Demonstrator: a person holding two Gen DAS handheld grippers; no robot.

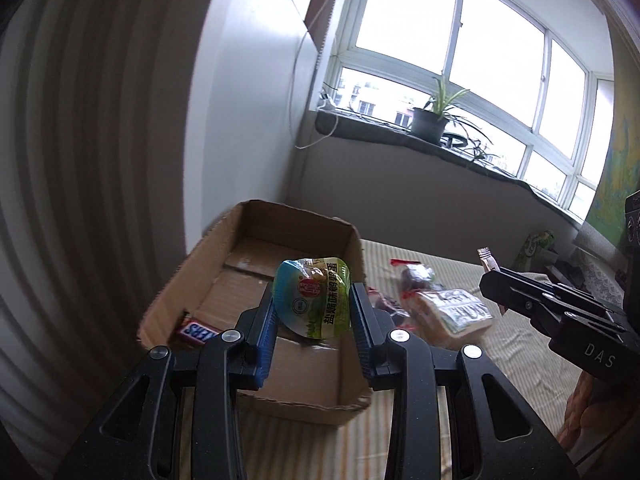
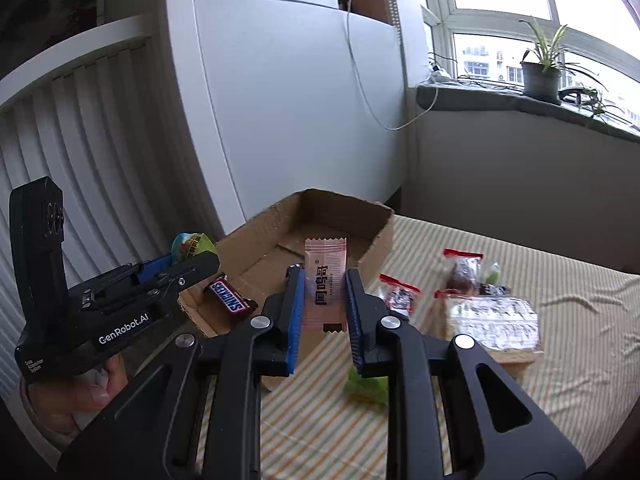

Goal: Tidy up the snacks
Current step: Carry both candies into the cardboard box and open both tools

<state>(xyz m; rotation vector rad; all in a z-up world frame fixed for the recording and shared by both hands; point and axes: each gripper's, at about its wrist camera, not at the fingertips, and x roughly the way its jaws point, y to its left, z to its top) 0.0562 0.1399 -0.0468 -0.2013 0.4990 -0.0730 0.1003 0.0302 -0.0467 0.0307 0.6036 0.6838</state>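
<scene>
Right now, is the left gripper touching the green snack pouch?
Touching. The left wrist view shows the left gripper with both blue pads pressed against the sides of the green snack pouch, above the cardboard box.

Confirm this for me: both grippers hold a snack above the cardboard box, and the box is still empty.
Not quite: the cardboard box is not empty. A Snickers bar already lies at its near corner, as the right wrist view shows. The rest holds: the left gripper grips a green-blue snack pack, and the right gripper grips a pink wafer pack.
</scene>
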